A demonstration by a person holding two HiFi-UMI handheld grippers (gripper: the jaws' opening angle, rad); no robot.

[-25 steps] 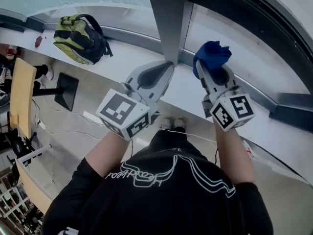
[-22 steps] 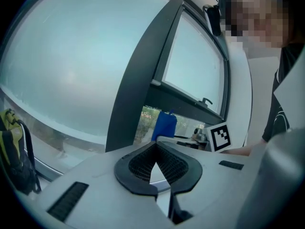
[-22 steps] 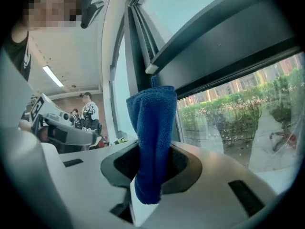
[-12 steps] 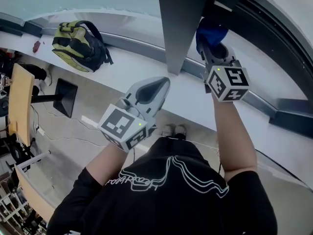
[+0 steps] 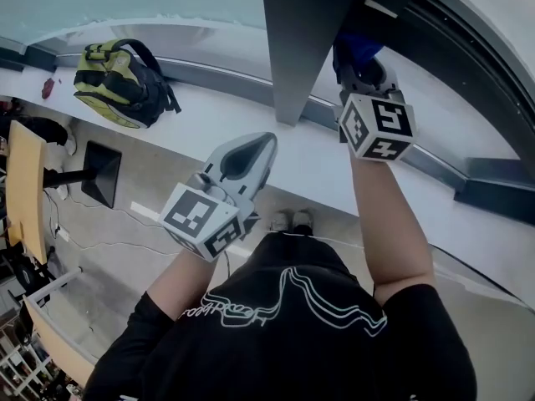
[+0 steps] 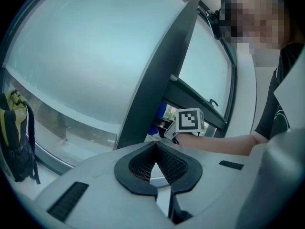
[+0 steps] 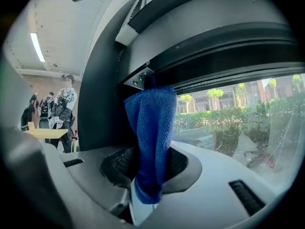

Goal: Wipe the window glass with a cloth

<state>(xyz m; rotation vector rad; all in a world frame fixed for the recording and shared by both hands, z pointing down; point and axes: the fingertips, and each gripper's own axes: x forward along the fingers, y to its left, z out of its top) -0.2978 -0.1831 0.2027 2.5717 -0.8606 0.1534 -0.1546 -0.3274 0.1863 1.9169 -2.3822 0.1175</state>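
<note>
Tightly, the right hand-held gripper [image 7: 149,171] clamps a blue cloth [image 7: 152,120].

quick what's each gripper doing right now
Left gripper: shut, nothing between its jaws.
Right gripper: shut on the blue cloth.

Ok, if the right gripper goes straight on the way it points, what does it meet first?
Probably the dark window frame above the glass; the blue cloth in the right gripper looks nearly against it.
</note>
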